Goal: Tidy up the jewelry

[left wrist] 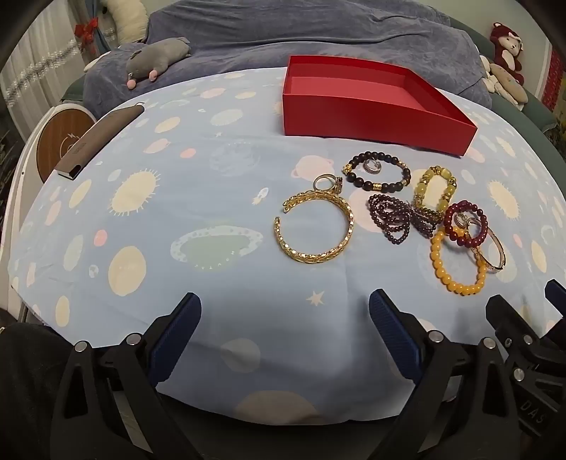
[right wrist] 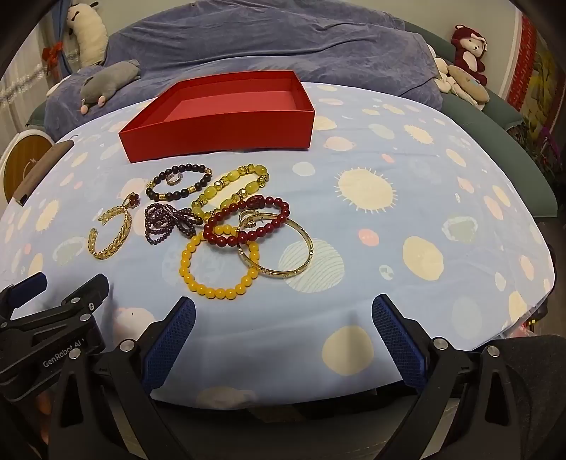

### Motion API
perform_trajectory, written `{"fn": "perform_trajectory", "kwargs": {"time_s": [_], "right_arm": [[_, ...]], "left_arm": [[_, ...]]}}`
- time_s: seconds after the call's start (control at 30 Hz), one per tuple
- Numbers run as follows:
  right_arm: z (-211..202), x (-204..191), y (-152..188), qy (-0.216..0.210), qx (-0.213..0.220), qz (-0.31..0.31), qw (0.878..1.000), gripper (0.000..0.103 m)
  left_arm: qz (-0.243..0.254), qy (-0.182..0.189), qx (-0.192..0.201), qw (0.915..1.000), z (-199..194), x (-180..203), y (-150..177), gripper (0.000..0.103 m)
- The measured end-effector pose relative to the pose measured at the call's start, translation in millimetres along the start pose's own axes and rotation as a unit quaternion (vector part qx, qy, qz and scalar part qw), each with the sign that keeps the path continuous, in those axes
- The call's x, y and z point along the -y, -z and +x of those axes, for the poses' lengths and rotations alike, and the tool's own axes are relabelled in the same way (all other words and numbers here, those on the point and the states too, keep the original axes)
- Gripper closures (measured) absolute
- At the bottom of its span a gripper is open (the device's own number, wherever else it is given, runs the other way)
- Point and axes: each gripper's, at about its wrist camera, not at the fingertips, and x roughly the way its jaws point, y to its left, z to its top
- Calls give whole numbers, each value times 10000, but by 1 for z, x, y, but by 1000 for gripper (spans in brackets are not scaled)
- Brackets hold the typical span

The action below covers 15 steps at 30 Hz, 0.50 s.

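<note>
Jewelry lies clustered on a blue space-print cloth covering the desk, just in front of the empty red box: a gold cuff with its gap facing left, black, purple, yellow-green, red and orange bead bracelets, some overlapping. Behind the box, a blue-blanketed bed holds plush toys. Both the left gripper and the right gripper hover near the desk edge, jaws spread, holding nothing.
</note>
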Motion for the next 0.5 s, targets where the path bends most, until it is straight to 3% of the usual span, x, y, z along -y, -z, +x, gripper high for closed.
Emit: {"fn": "perform_trajectory", "kwargs": {"time_s": [0.5], "right_arm": [[0,0,2,12,21,-15,10000,7]], "left_arm": [[38,-40,4,10000,-3,4,-2,12]]}}
